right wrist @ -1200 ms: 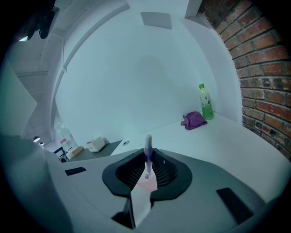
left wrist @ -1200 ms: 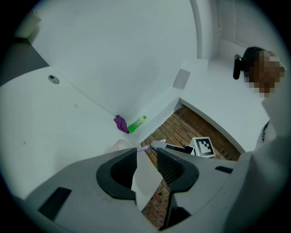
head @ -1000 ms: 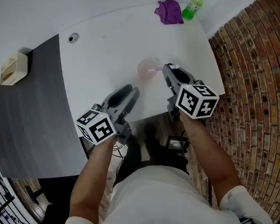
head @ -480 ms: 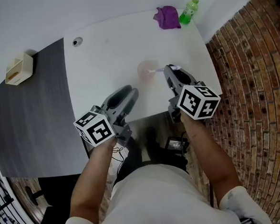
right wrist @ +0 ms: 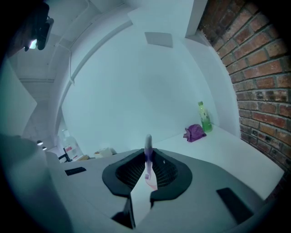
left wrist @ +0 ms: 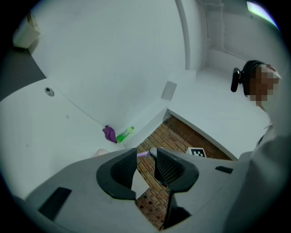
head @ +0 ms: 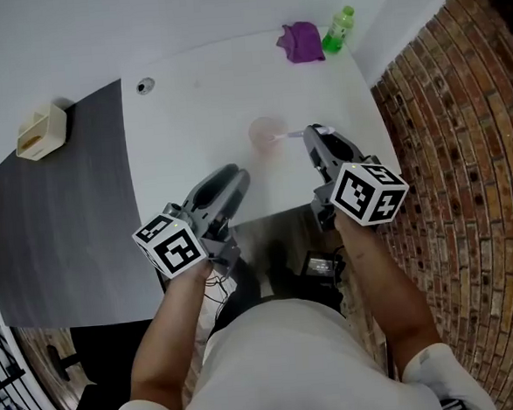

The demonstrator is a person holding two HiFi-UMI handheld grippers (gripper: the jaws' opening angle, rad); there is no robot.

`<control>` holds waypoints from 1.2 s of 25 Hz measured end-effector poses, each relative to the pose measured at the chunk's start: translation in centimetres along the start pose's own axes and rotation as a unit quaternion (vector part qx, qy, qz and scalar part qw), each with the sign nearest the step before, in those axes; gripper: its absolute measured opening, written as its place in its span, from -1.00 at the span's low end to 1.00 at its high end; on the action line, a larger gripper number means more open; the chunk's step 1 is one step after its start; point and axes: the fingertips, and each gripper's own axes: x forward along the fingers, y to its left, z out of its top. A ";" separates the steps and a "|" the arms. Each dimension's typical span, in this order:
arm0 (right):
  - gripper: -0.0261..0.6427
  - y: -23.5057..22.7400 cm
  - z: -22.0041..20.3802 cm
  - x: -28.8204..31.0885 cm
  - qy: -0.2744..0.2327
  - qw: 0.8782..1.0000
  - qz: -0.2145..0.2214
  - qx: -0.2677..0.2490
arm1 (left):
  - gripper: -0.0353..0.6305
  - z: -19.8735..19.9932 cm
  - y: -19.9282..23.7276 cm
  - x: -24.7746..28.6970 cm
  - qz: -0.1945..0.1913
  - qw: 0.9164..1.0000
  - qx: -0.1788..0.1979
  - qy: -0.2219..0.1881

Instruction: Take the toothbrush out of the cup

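Observation:
A pale pink see-through cup (head: 266,133) stands on the white table (head: 189,117). My right gripper (head: 311,134) is just to its right, shut on a white and purple toothbrush (head: 288,136). The brush lies level, and its far end reaches the cup's rim. In the right gripper view the toothbrush (right wrist: 148,157) stands clamped between the pads of the right gripper (right wrist: 148,172). My left gripper (head: 230,177) hovers near the table's front edge, left of and below the cup. Its jaws stand narrowly apart with nothing between them (left wrist: 145,160). In that view the cup (left wrist: 101,152) shows small.
A purple cloth (head: 298,42) and a green bottle (head: 337,29) sit at the table's far right corner. A beige box (head: 41,131) rests on the dark surface (head: 56,222) to the left. A brick wall (head: 462,141) runs along the right. A cable hole (head: 146,86) marks the far left of the table.
The right gripper has drawn slightly rightward from the cup with the toothbrush in it. The left gripper has dropped a little toward the table's front edge.

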 end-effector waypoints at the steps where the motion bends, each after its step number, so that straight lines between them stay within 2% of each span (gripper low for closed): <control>1: -0.76 0.1 0.1 -0.3 -0.001 1.000 0.001 0.002 | -0.54 0.0 -0.2 -0.1 -0.001 1.000 0.000 -0.001; 30: -0.76 2.9 4.2 -7.1 -0.057 0.997 0.039 0.041 | -0.54 2.1 -5.6 -3.6 -0.035 0.999 -0.014 -0.036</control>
